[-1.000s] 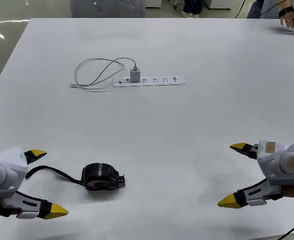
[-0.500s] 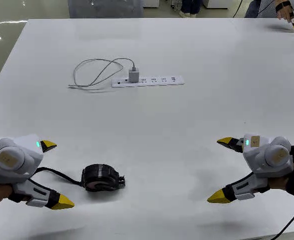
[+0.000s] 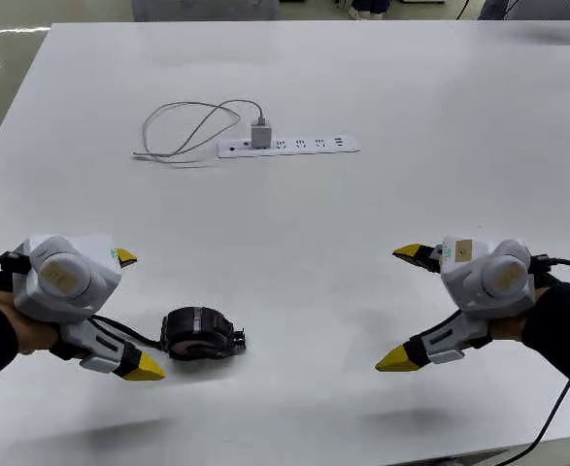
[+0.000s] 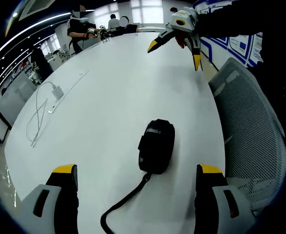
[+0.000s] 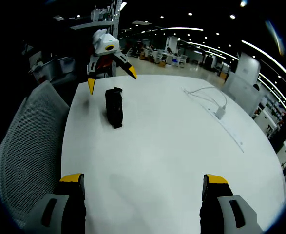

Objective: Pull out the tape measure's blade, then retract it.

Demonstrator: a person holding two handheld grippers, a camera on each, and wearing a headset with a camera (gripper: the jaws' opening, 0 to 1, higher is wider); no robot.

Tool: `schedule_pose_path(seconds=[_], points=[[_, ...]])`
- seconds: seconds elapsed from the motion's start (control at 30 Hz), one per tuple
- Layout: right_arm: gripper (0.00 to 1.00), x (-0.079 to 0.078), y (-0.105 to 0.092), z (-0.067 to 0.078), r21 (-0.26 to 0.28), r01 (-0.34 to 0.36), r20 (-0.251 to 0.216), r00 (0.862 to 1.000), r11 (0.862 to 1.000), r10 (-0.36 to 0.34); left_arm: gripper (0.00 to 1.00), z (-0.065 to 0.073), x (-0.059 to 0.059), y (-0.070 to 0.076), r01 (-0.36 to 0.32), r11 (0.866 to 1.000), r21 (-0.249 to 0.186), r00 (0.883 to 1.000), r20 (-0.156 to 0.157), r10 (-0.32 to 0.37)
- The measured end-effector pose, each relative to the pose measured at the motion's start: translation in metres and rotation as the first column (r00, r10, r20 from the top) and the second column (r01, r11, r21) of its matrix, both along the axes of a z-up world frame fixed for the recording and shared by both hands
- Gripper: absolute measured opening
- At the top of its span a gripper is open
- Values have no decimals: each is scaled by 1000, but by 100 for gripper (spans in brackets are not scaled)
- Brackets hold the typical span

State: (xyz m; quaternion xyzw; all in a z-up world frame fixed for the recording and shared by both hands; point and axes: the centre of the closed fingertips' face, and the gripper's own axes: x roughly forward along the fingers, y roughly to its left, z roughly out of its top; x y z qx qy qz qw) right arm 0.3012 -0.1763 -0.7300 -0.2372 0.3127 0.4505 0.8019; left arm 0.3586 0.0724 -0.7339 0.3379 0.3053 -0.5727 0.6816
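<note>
Bare table (image 3: 362, 243) lies open between tape measure (image 3: 199, 334) and power strip (image 3: 289, 146).

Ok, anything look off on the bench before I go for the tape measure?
Nothing stands out. The tape measure lies on the table, blade in, just ahead of the open left gripper. The right gripper is open, well apart from it. The power strip with its charger sits at the far side.

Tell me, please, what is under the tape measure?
The tape measure lies directly on the white table; nothing else shows beneath its edges. The patch it covers is hidden.
</note>
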Motion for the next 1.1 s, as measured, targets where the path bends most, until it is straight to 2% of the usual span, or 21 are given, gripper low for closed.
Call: schedule_pose_path(seconds=[0.07, 0.17, 0.23, 0.43, 0.57, 0.6, 0.63, 0.73, 0.9, 1.0, 1.1], points=[[99, 3, 6, 0, 2, -8, 2, 1000, 1000, 8, 99, -1, 0, -3, 10, 1000, 9, 1000, 3, -10], [99, 5, 15, 0, 5, -19, 3, 1000, 1000, 19, 99, -6, -3, -6, 27, 999, 31, 1000, -8, -27], [99, 5, 21, -1, 6, -27, 4, 1000, 1000, 27, 99, -9, -3, -7, 41, 998, 46, 999, -1, -41], [99, 8, 31, -5, 9, -43, -5, 999, 999, 44, 99, -12, -3, -12, 48, 997, 61, 999, -28, -46], [99, 13, 38, -4, 14, -52, -4, 999, 999, 52, 94, -15, 0, -14, 66, 994, 84, 998, -26, -64], [99, 15, 40, -5, 14, -56, -3, 998, 998, 56, 92, -16, 0, -14, 66, 994, 92, 997, -36, -63], [99, 16, 42, -5, 14, -60, -3, 998, 998, 60, 89, -16, -3, -14, 61, 993, 101, 997, -63, -55], [99, 21, 49, -5, 18, -68, -2, 998, 998, 68, 86, -12, 0, -20, 67, 994, 89, 997, -50, -63], [99, 25, 60, -5, 23, -87, -5, 996, 996, 87, 79, -9, -2, -26, 78, 994, 74, 995, -63, -74], [99, 27, 69, -6, 25, -104, -5, 995, 994, 105, 70, -12, -6, -29, 102, 991, 90, 993, -66, -96], [99, 30, 76, -6, 38, -106, -9, 994, 994, 107, 67, -15, -8, -32, 107, 990, 96, 993, -62, -101]])
